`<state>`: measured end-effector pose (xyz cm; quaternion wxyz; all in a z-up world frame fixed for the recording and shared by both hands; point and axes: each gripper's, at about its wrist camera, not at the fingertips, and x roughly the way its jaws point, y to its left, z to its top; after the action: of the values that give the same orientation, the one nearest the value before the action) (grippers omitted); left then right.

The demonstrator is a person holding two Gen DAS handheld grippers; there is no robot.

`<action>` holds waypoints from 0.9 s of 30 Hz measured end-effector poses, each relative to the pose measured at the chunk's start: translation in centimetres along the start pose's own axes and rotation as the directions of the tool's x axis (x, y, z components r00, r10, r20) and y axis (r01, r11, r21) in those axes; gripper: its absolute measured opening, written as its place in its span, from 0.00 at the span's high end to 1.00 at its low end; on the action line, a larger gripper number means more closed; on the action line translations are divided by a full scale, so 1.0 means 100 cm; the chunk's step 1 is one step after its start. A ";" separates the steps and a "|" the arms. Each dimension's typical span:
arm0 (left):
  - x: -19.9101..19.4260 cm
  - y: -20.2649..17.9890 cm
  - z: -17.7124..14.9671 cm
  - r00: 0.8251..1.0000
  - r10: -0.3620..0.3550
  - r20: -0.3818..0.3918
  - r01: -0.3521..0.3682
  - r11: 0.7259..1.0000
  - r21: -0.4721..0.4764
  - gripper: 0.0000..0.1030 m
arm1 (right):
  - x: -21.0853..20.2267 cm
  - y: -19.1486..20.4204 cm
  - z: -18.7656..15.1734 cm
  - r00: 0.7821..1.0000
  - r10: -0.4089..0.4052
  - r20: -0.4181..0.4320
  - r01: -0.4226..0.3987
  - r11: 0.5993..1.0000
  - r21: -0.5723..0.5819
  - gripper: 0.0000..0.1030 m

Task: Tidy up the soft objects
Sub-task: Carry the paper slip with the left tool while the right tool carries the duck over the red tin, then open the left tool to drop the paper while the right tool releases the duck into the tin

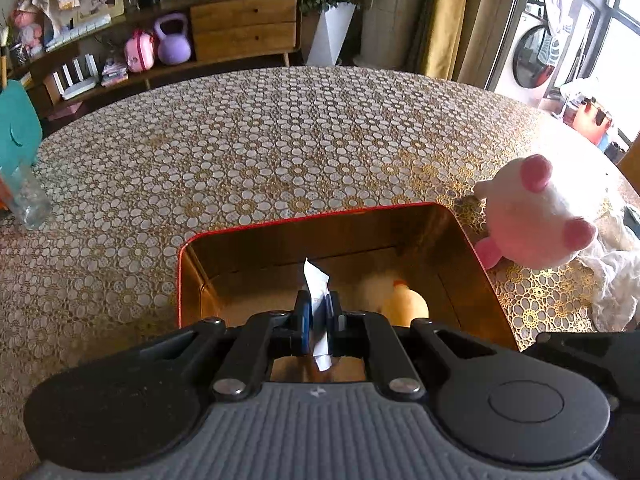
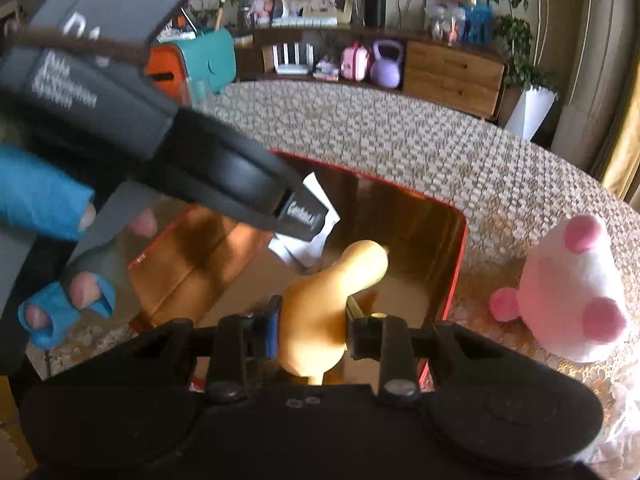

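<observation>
A red-rimmed box (image 1: pixel 312 214) with a shiny gold inside stands on the table; it also shows in the right wrist view (image 2: pixel 460 240). My left gripper (image 1: pixel 318 312) is shut on a white paper tag (image 1: pixel 316 280) over the box; it also shows in the right wrist view (image 2: pixel 302 216). My right gripper (image 2: pixel 312 320) is shut on a yellow plush toy (image 2: pixel 332 288), held over the box; the toy also shows in the left wrist view (image 1: pixel 408 304). A pink and white plush toy (image 1: pixel 532 212) sits on the table right of the box, also in the right wrist view (image 2: pixel 572 292).
The table has a lace-pattern cloth (image 1: pixel 260 152). A clear glass (image 1: pixel 28 200) stands at the left edge by a teal object (image 1: pixel 16 124). White crumpled cloth (image 1: pixel 612 280) lies at the right. A wooden sideboard (image 1: pixel 240 28) stands behind the table.
</observation>
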<state>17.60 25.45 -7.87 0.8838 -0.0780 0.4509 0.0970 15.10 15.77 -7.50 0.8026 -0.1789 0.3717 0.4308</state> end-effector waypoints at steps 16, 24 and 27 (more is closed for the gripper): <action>0.012 0.005 0.003 1.000 0.014 -0.024 -0.014 1.000 0.006 0.90 | 0.017 0.013 0.000 0.997 -0.019 -0.080 0.016 0.999 -0.035 0.64; 0.008 0.002 0.001 1.000 0.023 -0.017 -0.022 0.999 0.024 0.79 | 0.009 0.010 0.002 0.999 -0.011 -0.049 0.010 1.000 -0.023 0.50; 0.003 -0.001 0.000 1.000 0.023 -0.012 -0.023 0.999 0.027 0.76 | 0.001 0.006 0.003 0.999 -0.011 -0.032 0.011 1.000 -0.007 0.44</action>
<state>17.76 25.42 -8.16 0.8807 -0.0615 0.4587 0.1007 14.73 16.37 -7.42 0.7984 -0.1905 0.3819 0.4247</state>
